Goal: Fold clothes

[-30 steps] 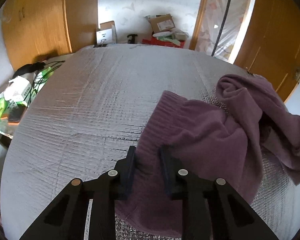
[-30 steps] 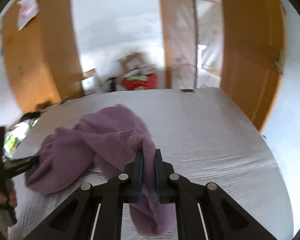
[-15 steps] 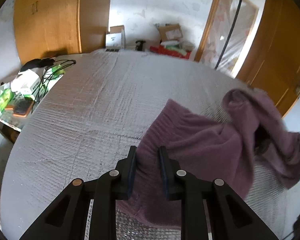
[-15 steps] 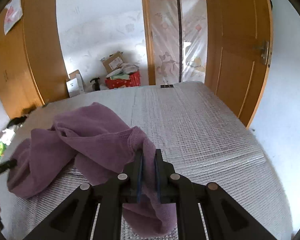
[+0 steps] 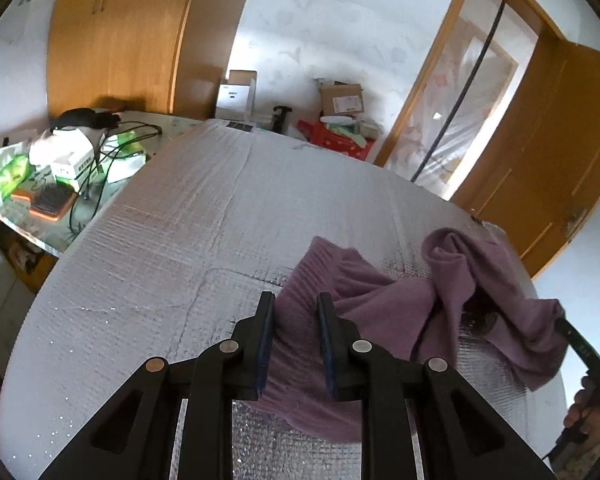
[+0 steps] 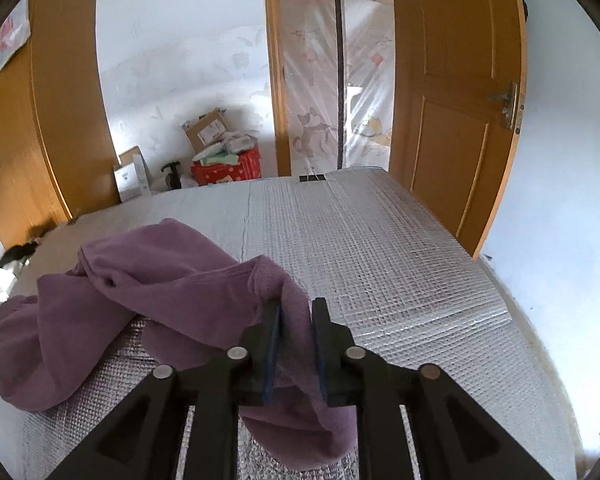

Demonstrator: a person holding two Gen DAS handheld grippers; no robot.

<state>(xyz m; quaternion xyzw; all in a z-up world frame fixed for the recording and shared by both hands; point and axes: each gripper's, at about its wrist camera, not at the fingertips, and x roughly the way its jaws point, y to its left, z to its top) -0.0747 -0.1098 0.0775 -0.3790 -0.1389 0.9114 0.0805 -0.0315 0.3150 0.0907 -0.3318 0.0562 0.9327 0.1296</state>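
Left wrist view. Item: purple garment (image 5: 384, 304), a soft fleecy knit, lying bunched on the silver quilted bed cover (image 5: 188, 240), toward its right side. One end, with a ribbed band, runs between the fingers of the left gripper (image 5: 294, 320); the jaws stand partly apart with the cloth filling the gap and the pads against it, so it looks held. The far end rises in a twisted hump toward the right gripper (image 5: 568, 330), seen at the frame edge with a hand (image 5: 584, 412) on its handle. A cluttered side table (image 5: 40, 216) stands left of the bed.

Right wrist view. Same garment (image 6: 148, 280), heaped to the left and draping forward. A thick fold passes between the fingers of the right gripper (image 6: 296, 312); its jaws have just been opening and stand partly apart, with the cloth between them and hanging below. Whether the pads press it cannot be told for certain.

Handling, as a judgement: light, limp, no stiffness; it will sag and twist between two holds and cling to itself. Not fragile, not slippery. Best taken at the ribbed band and at opposite corners or seams, in a single layer, not a bunched fold.
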